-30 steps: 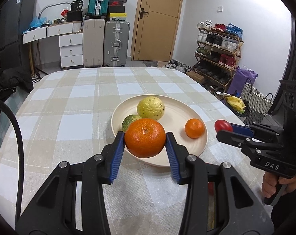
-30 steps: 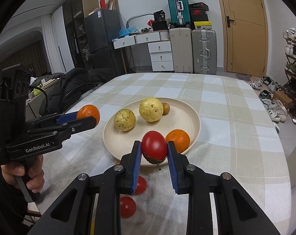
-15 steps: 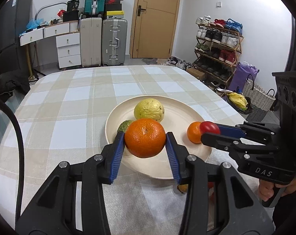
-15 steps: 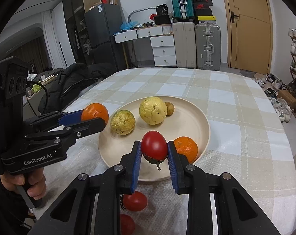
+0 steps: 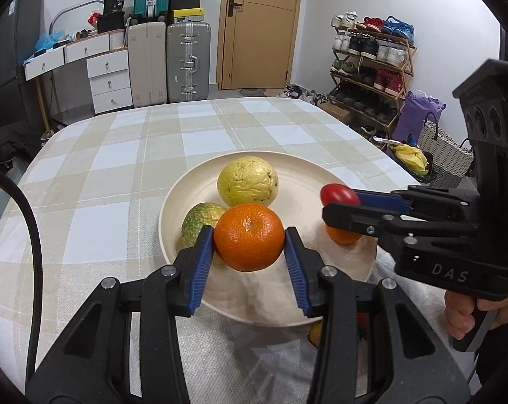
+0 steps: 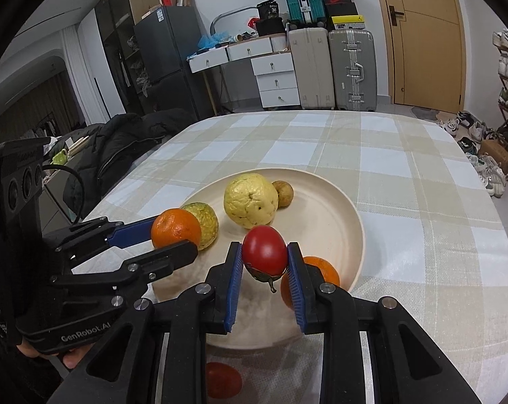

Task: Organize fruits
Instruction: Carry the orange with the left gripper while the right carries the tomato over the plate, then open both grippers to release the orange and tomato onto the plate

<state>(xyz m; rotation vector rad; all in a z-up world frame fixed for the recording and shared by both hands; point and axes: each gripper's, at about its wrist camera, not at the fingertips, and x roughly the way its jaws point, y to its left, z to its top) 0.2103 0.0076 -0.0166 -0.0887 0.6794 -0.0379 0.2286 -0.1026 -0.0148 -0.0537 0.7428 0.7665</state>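
A cream plate (image 5: 307, 181) (image 6: 334, 202) lies on the checked tablecloth. On it are a large yellow fruit (image 5: 247, 180) (image 6: 250, 200), a green-yellow fruit (image 5: 200, 217) (image 6: 205, 219), a small orange (image 5: 341, 235) (image 6: 324, 269) and a small brown fruit (image 6: 282, 193). My left gripper (image 5: 249, 245) (image 6: 173, 235) is shut on a big orange (image 5: 249, 235) over the plate's near left. My right gripper (image 6: 264, 262) (image 5: 338, 198) is shut on a red tomato (image 6: 264, 254) (image 5: 339, 193) over the plate's near right.
A red tomato (image 6: 222, 378) lies on the cloth under my right gripper, near the plate's front edge. Part of another fruit (image 5: 316, 331) shows below the plate rim. The table's right edge (image 5: 371, 141) drops to a floor with baskets and a shoe rack.
Both grippers moved forward over the plate with their fruits still held. The right gripper's tomato now hangs above the small orange.
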